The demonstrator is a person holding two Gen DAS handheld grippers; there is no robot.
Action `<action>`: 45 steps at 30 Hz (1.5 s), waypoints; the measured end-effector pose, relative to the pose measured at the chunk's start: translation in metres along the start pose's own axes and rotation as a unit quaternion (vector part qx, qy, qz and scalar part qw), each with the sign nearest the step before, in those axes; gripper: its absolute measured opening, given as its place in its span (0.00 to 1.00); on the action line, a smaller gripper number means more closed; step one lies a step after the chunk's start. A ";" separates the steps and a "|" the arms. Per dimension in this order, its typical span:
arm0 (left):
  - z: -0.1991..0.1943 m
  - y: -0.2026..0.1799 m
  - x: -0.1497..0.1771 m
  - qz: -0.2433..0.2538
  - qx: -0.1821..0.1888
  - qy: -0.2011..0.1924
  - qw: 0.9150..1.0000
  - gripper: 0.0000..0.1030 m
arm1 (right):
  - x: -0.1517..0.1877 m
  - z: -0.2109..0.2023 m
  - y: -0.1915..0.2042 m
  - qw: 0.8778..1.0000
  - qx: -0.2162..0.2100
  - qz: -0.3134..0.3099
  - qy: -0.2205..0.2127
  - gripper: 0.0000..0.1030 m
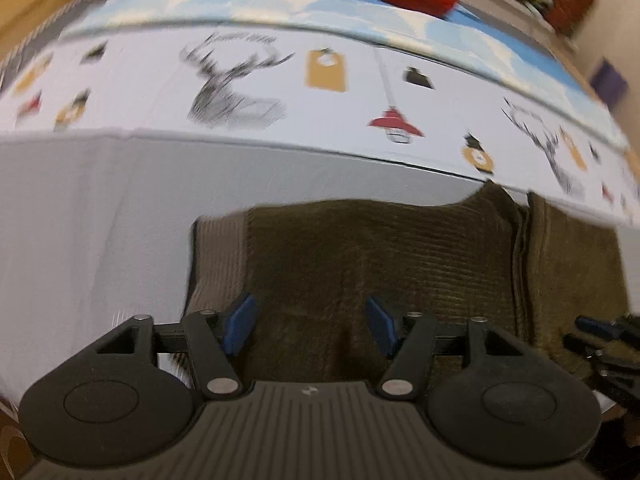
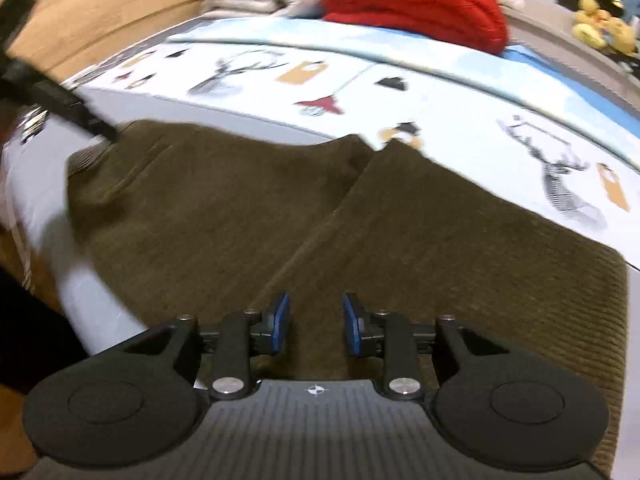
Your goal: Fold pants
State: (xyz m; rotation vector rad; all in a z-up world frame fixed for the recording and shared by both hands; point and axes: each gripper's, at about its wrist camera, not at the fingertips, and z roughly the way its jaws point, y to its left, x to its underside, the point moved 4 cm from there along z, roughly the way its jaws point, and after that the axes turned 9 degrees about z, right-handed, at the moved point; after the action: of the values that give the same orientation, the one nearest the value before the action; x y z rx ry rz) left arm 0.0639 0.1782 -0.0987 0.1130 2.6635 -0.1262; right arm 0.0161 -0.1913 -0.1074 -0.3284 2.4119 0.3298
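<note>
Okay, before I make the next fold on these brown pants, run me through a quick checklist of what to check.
1. Left claw free of cloth: ok, pads apart, nothing between them.
2. Right claw free of cloth: ok, open, nothing pinched.
3. Brown pants lying flat: ok, already doubled over, one diagonal fold edge.
4. Waistband end in view: ok.
5. Room beyond the pants on the printed sheet: ok, the red bundle lies well away.
6. Near hem under the claws: cannot tell, hidden.

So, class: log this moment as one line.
task: fold pants | left gripper: open, above pants | right gripper: open, nothing held | pants: flat on bed
</note>
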 end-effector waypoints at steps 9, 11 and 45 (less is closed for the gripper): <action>0.006 0.064 0.037 -0.114 0.025 0.051 0.992 0.76 | 0.008 0.022 0.009 0.998 0.025 -0.033 0.057 0.35; 0.015 0.075 0.045 -0.150 0.043 0.062 0.986 0.76 | 0.015 0.029 0.008 0.995 0.036 -0.045 0.083 0.38; -0.073 -0.311 -0.032 0.214 0.317 -0.154 0.911 0.51 | 0.028 -0.087 -0.165 0.938 0.121 0.295 -0.133 0.40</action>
State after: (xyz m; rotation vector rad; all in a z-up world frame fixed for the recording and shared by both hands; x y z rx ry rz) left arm 0.0276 -0.1240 0.0021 0.8055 2.1268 -0.7871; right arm -0.0030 -0.3780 -0.0860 0.5328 2.1994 0.3088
